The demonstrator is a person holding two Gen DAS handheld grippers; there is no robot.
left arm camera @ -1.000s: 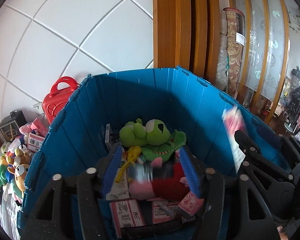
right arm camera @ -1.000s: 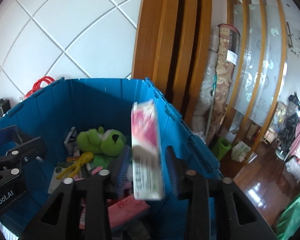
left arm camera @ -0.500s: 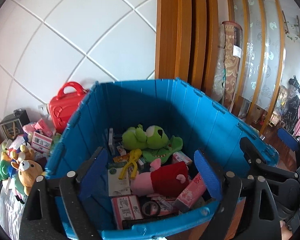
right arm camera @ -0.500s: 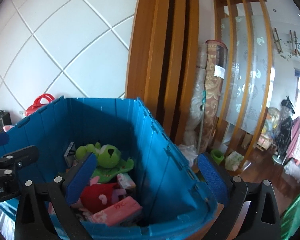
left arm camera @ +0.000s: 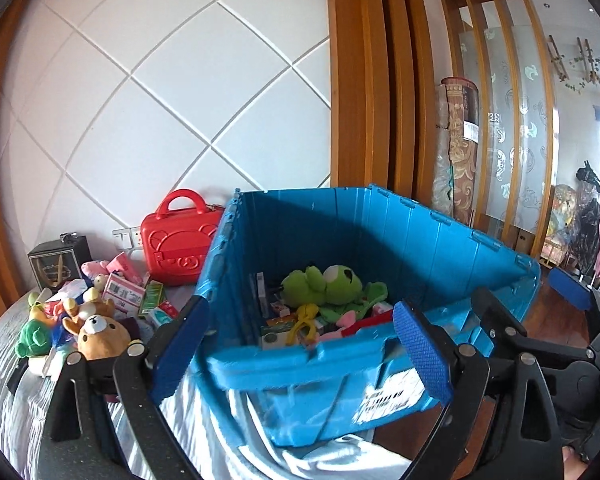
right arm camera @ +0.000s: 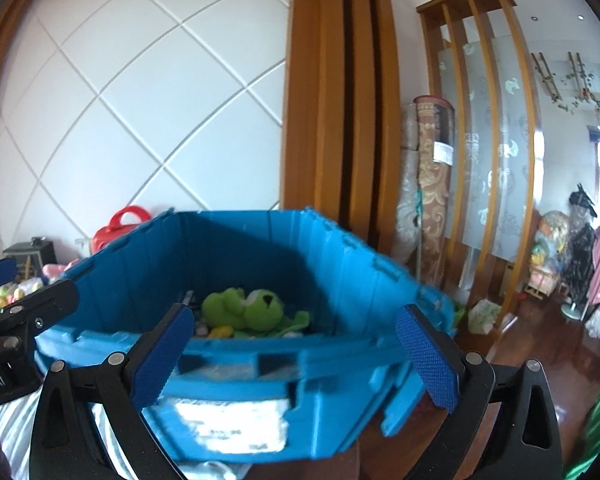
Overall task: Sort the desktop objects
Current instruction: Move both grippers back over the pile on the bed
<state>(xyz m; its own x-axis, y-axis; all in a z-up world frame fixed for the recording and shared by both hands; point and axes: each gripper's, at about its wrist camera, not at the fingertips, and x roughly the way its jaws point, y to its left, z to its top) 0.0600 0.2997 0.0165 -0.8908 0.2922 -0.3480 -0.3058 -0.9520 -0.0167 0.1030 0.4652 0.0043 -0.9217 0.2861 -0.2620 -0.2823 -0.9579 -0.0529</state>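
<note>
Okay, both tongs empty: left tongs (left arm camera: 300,354) still opening, right tongs (right arm camera: 296,354) wide. Blue bin (left arm camera: 432,236) sits dead ahead; remaining toy pile (left arm camera: 88,312) lies left on the striped cover, nearer the left hand.

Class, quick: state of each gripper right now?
Left gripper: jaws opening wide, nothing between the pads, holding nothing.
Right gripper: open wide, empty.

Both claws released their items into the blue bin (left arm camera: 380,360).
</note>
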